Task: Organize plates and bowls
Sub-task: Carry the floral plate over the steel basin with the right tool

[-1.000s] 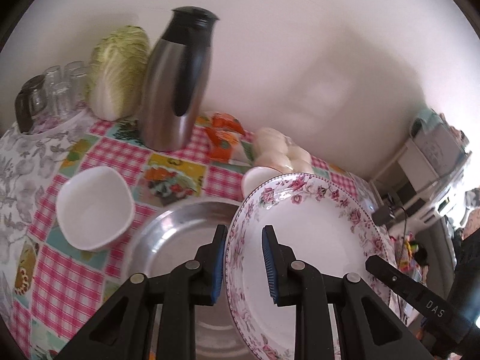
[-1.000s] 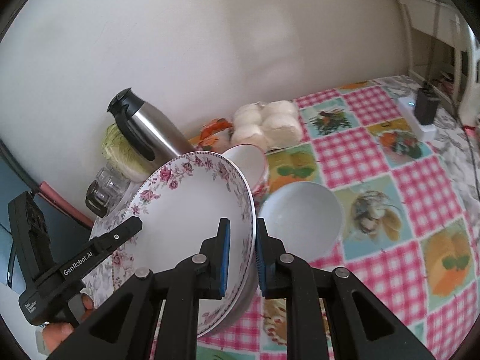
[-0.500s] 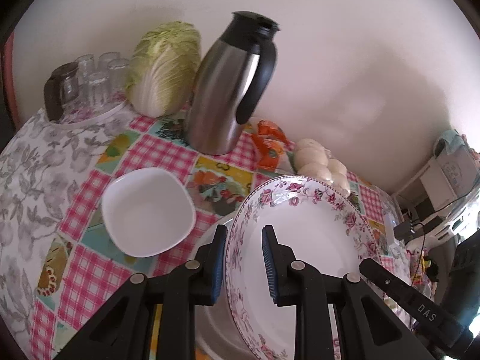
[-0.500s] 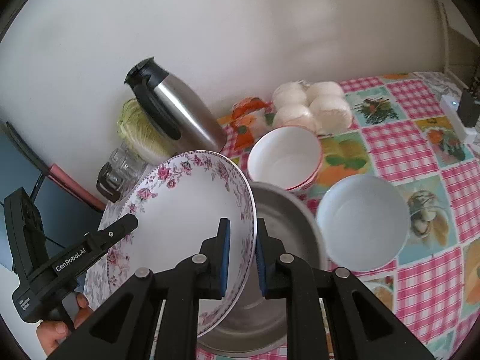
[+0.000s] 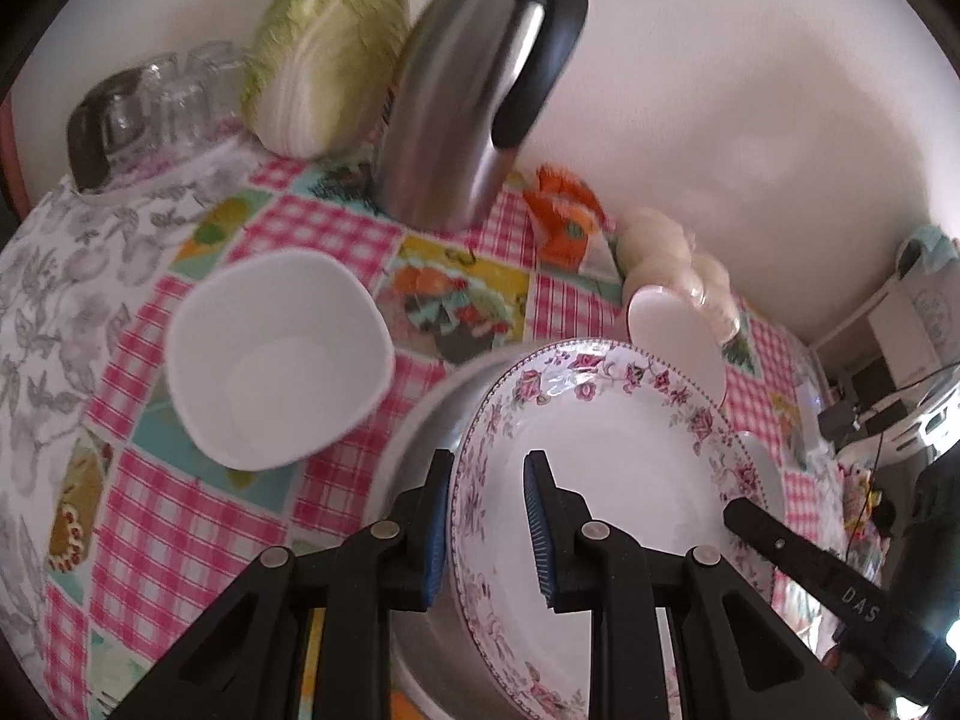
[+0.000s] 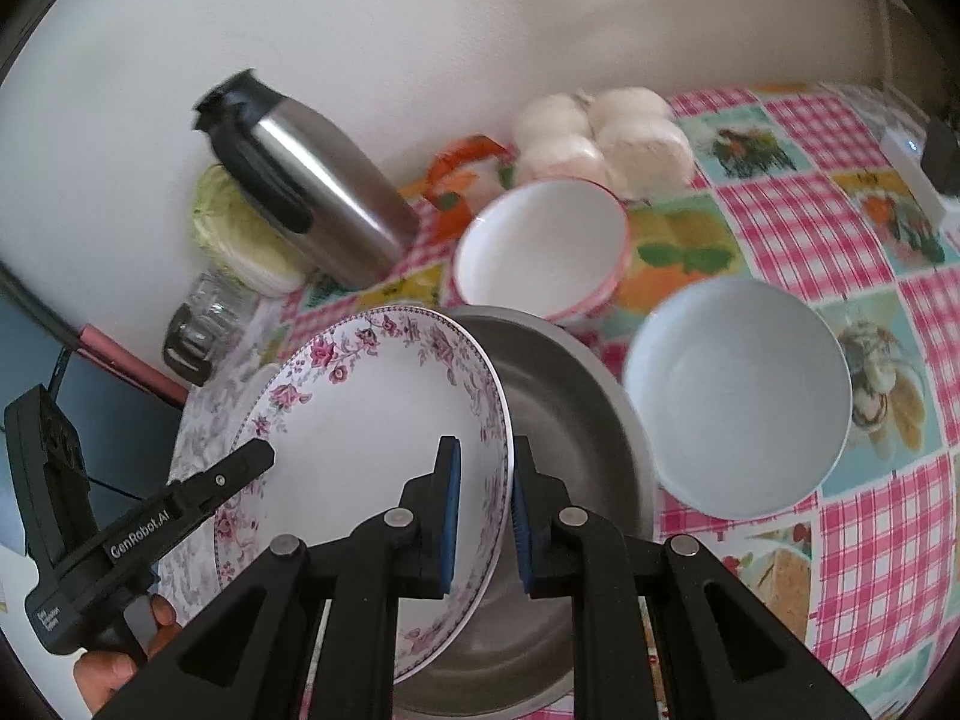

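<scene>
spanning both tools (image 5: 487, 522) (image 6: 485, 516), floral plate (image 5: 600, 480)

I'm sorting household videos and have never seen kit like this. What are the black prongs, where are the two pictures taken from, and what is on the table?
There is no robot here. A person holds a handheld gripper in each hand, and each carries a wide-angle camera looking along its two black fingers.

One picture looks out from the left gripper, the other from the right gripper. Each also shows the other tool off to the side.

Both grippers pinch opposite rims of the same floral plate, holding it tilted over a metal basin.

On the checked tablecloth sit a white bowl, a pink-rimmed bowl and a pale bowl. By the wall stand a steel jug, a cabbage, some glasses, an orange packet and bagged white buns.
</scene>
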